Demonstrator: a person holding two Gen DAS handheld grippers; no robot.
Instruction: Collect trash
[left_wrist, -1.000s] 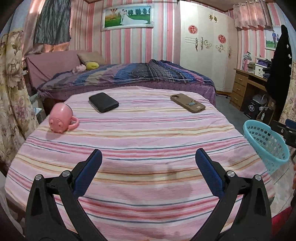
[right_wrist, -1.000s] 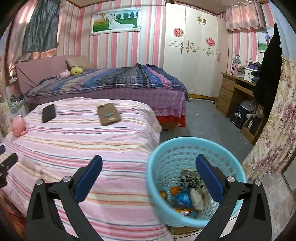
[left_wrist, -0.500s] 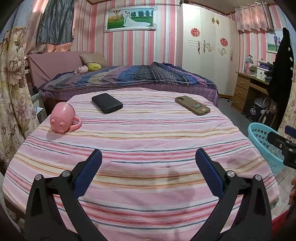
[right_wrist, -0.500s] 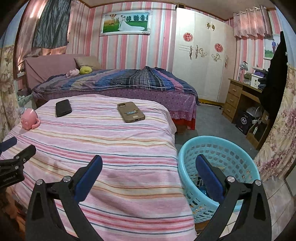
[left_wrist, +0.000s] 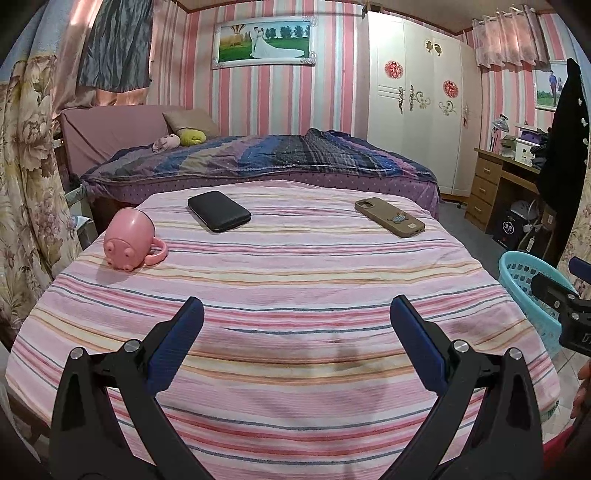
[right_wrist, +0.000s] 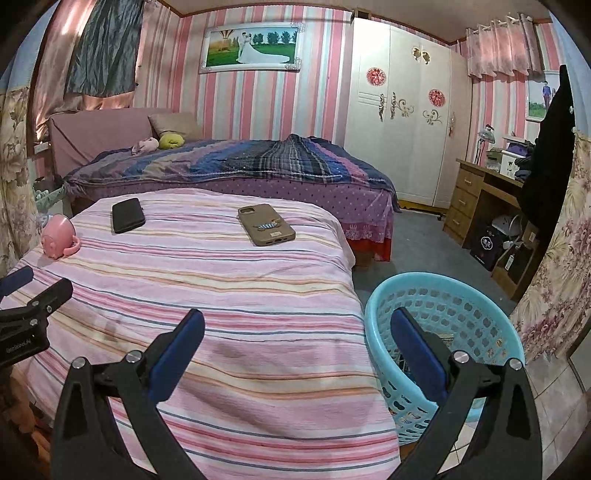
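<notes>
Both grippers are hovering over the near edge of the striped bedspread (left_wrist: 295, 266), left gripper (left_wrist: 295, 343) and right gripper (right_wrist: 297, 345) each with fingers spread wide, gripping nothing. The blue basket (right_wrist: 443, 321) is sitting on the floor just beside the bed's right side, some trash showing inside. A pink mug (left_wrist: 127, 240), black phone (left_wrist: 218, 216) and brown phone case (left_wrist: 389, 222) are lying on the far half of the bedspread.
</notes>
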